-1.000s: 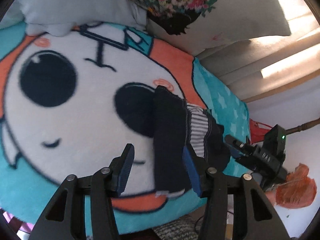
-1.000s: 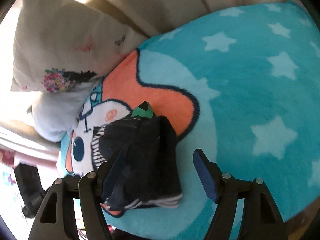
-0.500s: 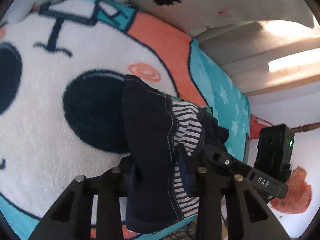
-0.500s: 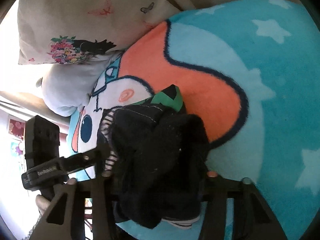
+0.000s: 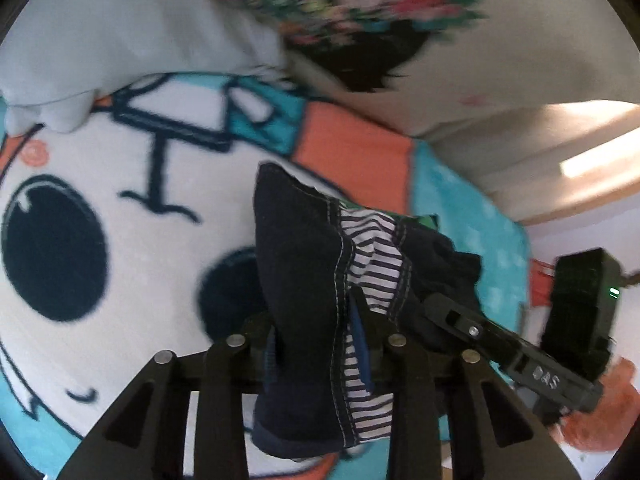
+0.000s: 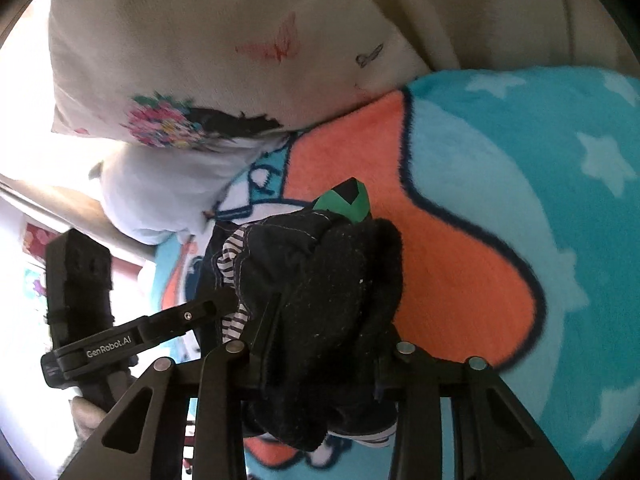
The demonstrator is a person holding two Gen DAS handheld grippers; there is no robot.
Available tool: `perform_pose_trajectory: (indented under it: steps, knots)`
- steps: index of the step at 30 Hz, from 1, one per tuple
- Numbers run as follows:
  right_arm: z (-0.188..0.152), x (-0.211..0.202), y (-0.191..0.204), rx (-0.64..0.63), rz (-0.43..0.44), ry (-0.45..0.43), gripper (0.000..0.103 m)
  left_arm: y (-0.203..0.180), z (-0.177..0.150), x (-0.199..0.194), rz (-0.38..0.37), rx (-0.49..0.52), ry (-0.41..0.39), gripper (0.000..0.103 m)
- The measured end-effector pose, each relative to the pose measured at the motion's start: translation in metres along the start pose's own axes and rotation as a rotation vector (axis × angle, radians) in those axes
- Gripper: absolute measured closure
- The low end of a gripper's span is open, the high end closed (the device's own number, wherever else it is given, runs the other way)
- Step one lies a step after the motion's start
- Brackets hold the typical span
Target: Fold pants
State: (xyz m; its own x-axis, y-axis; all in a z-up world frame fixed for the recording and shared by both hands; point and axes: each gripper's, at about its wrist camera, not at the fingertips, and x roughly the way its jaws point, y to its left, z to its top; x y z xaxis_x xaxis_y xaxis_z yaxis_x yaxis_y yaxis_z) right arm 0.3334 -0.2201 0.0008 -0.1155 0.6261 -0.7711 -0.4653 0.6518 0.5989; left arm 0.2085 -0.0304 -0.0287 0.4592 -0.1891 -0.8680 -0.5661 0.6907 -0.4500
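You are pinching the bunched dark pants (image 5: 304,280) in both the left gripper (image 5: 316,344) and right gripper (image 6: 320,344), jaws just closed on cloth, likely to carry them over the cartoon blanket (image 5: 120,240).

Black claw (image 5: 316,352) arms, silver screws, seemingly blue pads.

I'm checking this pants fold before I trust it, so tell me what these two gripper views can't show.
- Left wrist view: the pants hide the left gripper pads; their lower hem runs behind its fingers.
- Right wrist view: bunched pants cover the right gripper pads.
- Left wrist view: flowered pillow print is motion-blurred.
- Both views: blanket cut off by the lens edge.
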Motion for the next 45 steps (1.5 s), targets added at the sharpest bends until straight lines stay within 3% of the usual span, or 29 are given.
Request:
perform_pose_trajectory:
  steps: [2, 4, 9, 12, 15, 21, 25, 31, 38, 45]
  knots:
    - [0.003, 0.016, 0.001, -0.024, -0.077, 0.025, 0.049, 0.006, 0.002, 0.005, 0.001, -0.033, 0.022, 0.07]
    - [0.003, 0.016, 0.001, -0.025, -0.099, 0.02, 0.046, 0.009, 0.002, -0.007, -0.027, -0.056, 0.004, 0.07]
    - [0.0, -0.043, 0.028, -0.085, -0.144, -0.144, 0.042, 0.012, -0.007, -0.048, 0.006, -0.036, -0.085, 0.069]
    - [-0.008, -0.061, 0.045, -0.113, -0.137, -0.2, 0.042, 0.016, -0.02, -0.06, 0.014, -0.053, -0.113, 0.068]
    - [-0.018, -0.047, 0.055, -0.125, -0.113, -0.151, 0.042, 0.016, -0.035, -0.059, 0.043, -0.047, -0.121, 0.068]
    - [-0.039, 0.01, 0.044, -0.138, -0.216, -0.004, 0.043, 0.013, -0.062, -0.06, 0.085, 0.017, -0.11, 0.068]
    - [-0.041, -0.017, 0.059, -0.145, -0.227, -0.087, 0.042, 0.008, -0.071, -0.077, 0.13, 0.066, -0.164, 0.068]
    - [-0.06, -0.054, 0.065, -0.091, -0.42, -0.229, 0.035, 0.001, -0.076, -0.108, 0.189, 0.137, -0.282, 0.066]
    - [-0.087, -0.053, 0.037, 0.051, -0.515, -0.196, 0.034, -0.019, -0.088, -0.125, 0.228, 0.264, -0.346, 0.057]
    - [-0.112, -0.048, 0.043, 0.078, -0.54, -0.179, 0.034, -0.025, -0.101, -0.116, 0.226, 0.35, -0.288, 0.053]
